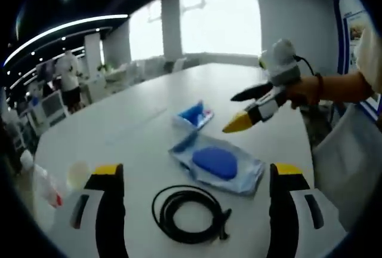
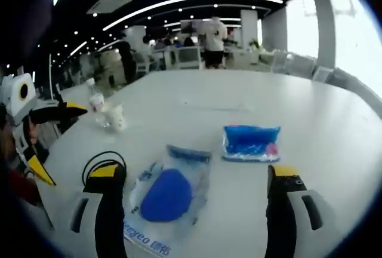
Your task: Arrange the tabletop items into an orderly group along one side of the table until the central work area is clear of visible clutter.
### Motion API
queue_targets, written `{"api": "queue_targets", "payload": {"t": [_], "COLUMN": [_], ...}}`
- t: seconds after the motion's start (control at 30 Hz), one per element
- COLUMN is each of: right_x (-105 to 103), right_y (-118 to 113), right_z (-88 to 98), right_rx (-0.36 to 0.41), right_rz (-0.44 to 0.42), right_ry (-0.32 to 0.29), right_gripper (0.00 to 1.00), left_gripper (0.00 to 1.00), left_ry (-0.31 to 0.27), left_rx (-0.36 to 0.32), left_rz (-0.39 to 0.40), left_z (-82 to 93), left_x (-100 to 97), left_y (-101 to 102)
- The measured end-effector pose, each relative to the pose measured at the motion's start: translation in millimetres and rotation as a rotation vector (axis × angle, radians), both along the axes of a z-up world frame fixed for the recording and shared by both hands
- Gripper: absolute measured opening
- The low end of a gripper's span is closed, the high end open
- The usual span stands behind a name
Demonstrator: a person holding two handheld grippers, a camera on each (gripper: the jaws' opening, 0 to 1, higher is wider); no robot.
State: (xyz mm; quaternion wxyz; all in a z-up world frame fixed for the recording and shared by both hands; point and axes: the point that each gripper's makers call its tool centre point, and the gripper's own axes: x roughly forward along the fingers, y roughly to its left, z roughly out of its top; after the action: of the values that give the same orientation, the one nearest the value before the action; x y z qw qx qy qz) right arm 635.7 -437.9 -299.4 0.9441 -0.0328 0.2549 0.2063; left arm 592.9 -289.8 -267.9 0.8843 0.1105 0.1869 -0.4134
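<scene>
Cable (image 1: 190, 214) lies coiled at bottom centre between my left gripper's (image 1: 194, 187) wide, empty jaws; pouch (image 1: 218, 163) just above; right gripper (image 2: 195, 181) wide open, empty too

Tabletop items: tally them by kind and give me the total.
Clear plastic bag holding a blue oval object: 1
Small blue plastic packet: 1
Coiled black cable: 1
Clear plastic bottle: 1
White paper cup: 1
Total: 5
</scene>
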Motion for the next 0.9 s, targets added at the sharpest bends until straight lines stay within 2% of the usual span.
{"api": "queue_targets", "payload": {"t": [0.1, 0.17, 0.23, 0.47, 0.57, 0.7, 0.9], "right_x": [-9, -15, -23, -42, -50, -59, -72], "right_y": [6, 9, 11, 19, 17, 13, 7], "right_z": [-0.9, -1.3, -2.6, -12.3, -20.3, -26.9, -35.0], "right_rx": [-0.005, -0.012, -0.016, 0.007, 0.003, 0.021, 0.045], "right_rz": [0.005, 0.009, 0.012, 0.035, 0.038, 0.018, -0.062], "right_ry": [0.006, 0.008, 0.015, 0.061, 0.099, 0.13, 0.16], "right_gripper": [0.99, 0.99, 0.99, 0.99, 0.99, 0.99, 0.99], "left_gripper": [0.97, 0.97, 0.96, 0.94, 0.94, 0.91, 0.91], "left_ry": [0.005, 0.033, 0.026, 0.037, 0.004, -0.001, 0.015], "left_rx": [-0.013, -0.043, -0.042, -0.013, 0.058, 0.064, 0.069], "left_rz": [0.0, 0.001, 0.002, -0.004, -0.012, -0.02, -0.037], "left_z": [-1.4, -3.3, -5.0, -17.4, -23.1, -28.8, -42.3], "left_x": [6.9, 14.8, 22.0, 42.2, 48.8, 56.8, 68.5], "left_y": [-3, -9, -12, -19, -19, -25, -32]}}
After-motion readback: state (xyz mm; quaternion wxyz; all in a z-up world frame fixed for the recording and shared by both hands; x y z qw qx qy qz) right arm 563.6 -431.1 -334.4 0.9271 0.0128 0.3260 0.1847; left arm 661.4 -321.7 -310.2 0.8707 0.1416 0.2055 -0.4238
